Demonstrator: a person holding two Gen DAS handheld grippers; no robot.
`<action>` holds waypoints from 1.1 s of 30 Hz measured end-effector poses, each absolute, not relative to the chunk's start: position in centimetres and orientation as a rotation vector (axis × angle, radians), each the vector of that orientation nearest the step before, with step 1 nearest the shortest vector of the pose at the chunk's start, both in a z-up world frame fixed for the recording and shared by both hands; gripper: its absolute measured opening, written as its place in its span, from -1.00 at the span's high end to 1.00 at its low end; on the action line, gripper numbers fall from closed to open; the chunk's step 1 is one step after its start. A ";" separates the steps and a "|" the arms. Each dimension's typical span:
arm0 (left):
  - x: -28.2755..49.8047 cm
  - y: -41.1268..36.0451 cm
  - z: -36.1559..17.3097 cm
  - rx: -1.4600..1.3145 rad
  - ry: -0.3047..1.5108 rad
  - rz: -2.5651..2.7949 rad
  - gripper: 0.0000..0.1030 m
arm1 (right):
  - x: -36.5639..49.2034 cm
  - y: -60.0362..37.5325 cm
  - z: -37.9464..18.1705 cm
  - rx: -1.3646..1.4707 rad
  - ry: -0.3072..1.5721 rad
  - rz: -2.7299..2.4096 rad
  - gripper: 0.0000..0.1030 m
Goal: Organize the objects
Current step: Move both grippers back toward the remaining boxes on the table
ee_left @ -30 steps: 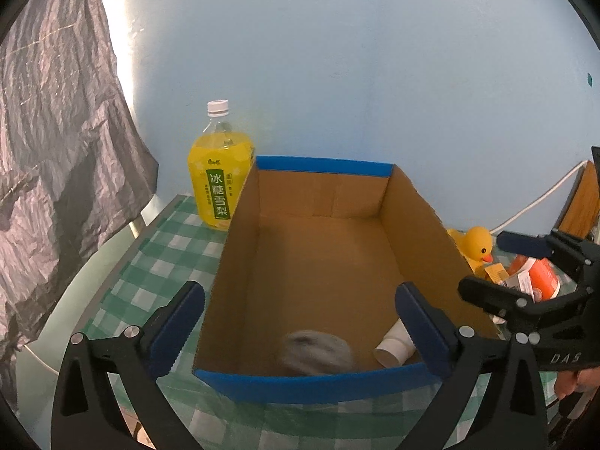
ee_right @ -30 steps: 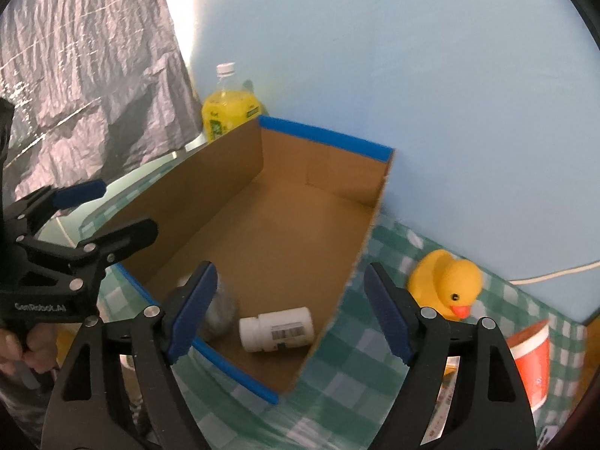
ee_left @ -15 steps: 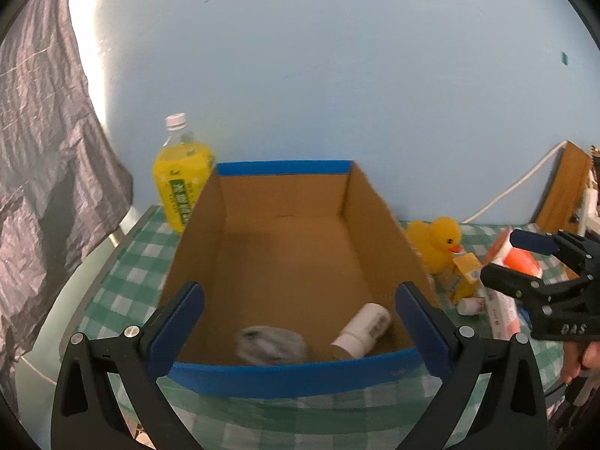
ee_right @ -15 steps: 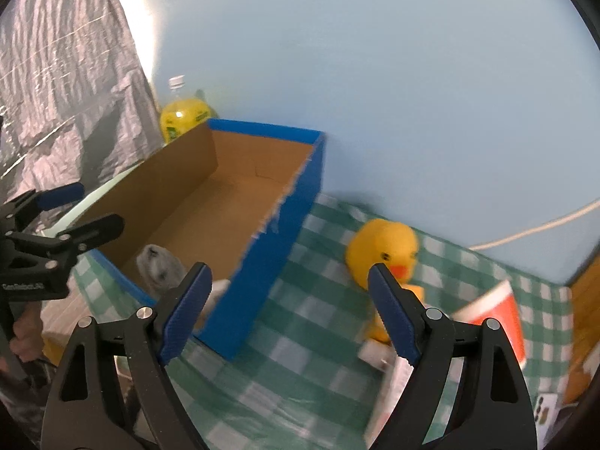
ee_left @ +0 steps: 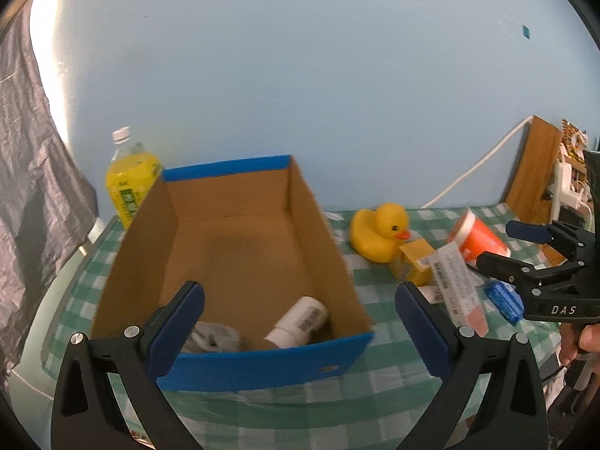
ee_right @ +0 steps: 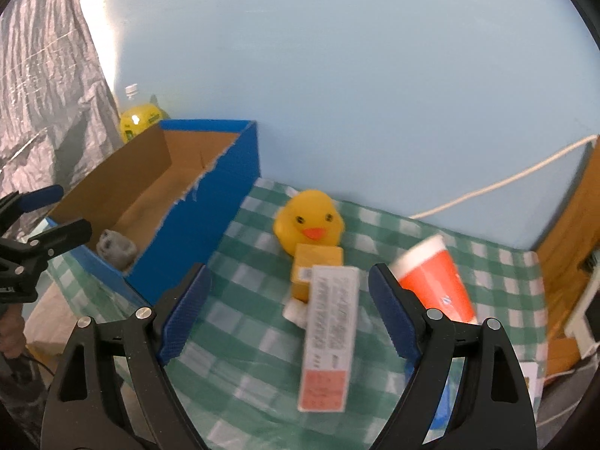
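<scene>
Long white carton (ee_right: 328, 337) flat on the checked tabletop (ee_right: 243, 337), leaning on a yellow box (ee_right: 317, 268) before the rubber duck (ee_right: 309, 221), likely next for the blue-edged cardboard box (ee_left: 240, 262). Right tool (ee_right: 287, 313) wide and empty, straddling that carton for a pickup. Left tool (ee_left: 300, 322) wide, empty, facing the cardboard box with pill bottle (ee_left: 298, 320) and grey lump (ee_left: 215, 337) inside.

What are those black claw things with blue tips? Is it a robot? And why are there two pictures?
No robot: a person holds a claw tool in each hand, each with its own camera. One picture looks past the left gripper at a cardboard box holding a white bottle and a grey lump. The other looks past the right gripper at a rubber duck, a yellow carton, a long white box and an orange cup on the checked cloth. Both claws are open and hold nothing.
</scene>
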State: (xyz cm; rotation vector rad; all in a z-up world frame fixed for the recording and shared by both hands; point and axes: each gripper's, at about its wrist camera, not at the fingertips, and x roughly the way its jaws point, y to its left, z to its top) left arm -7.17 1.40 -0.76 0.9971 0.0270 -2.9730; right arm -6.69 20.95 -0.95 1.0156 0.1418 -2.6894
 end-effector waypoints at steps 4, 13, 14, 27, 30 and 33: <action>-7.5 3.9 -1.1 1.037 -0.016 -3.003 -0.99 | -6.0 22.9 -1.2 1.029 0.133 -2.719 -0.66; -8.4 8.9 -2.2 1.119 -0.072 -3.056 -0.99 | -4.7 27.5 -2.2 1.083 0.085 -2.784 -0.66; -8.5 9.5 -2.4 1.129 -0.079 -3.060 -0.99 | -4.6 28.0 -2.5 1.095 0.086 -2.791 -0.66; -10.7 13.9 -5.2 1.299 -0.121 -3.049 -0.99 | -4.0 31.9 -6.7 1.245 0.068 -2.804 -0.66; -11.3 14.8 -5.9 1.352 -0.113 -3.041 -0.99 | -3.7 32.6 -7.2 1.258 0.055 -2.801 -0.66; -11.8 15.8 -6.6 1.376 -0.135 -3.029 -0.99 | -3.5 33.1 -7.7 1.271 0.058 -2.795 -0.66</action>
